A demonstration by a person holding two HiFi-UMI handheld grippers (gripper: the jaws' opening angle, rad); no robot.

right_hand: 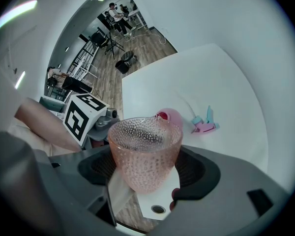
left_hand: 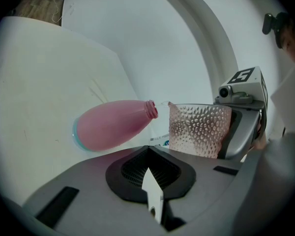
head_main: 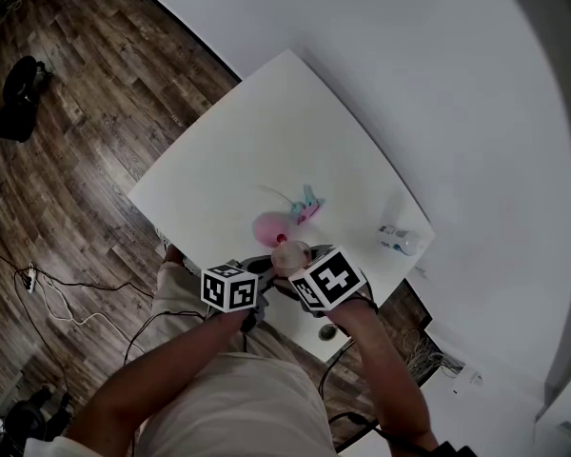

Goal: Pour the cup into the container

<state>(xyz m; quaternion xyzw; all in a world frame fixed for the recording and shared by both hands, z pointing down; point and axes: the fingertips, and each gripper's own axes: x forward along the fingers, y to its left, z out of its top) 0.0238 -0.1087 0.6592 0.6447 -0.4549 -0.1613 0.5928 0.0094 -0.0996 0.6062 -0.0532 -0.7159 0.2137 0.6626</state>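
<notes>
Right jaws: clamped on the lower half of the cup [right_hand: 145, 146], one on each side. The right gripper [right_hand: 145, 181] points steeply down. The cup is clear pink with a dimpled wall, and its far lip is tipped against the mouth of the bottle [left_hand: 113, 124]. I cannot tell whether liquid is crossing at the lip; only a small clear glint shows there.

Left jaws: together. A thin white strip shows where they meet, and I cannot tell what it is. The left gripper [left_hand: 152, 191] holds neither cup nor bottle. It sits just beside the cup on the person's left and points nearly level at the bottle.

Bottle: pink body, teal base, narrow ribbed neck. It is on the surface [head_main: 266, 131] just beyond the cup, with its mouth toward the cup. Upright or leaning: the views disagree, so not recorded.

Both grippers are at the near edge of the white surface, close together, with the cup between them.

Further out on the surface:
- a blue-and-pink object [head_main: 307, 205] lies near the bottle on its far side, not touching it
- a small white container [head_main: 400, 240] lies well apart, at the right edge

Wood floor [head_main: 67, 160] is to the left, with cables on it.
</notes>
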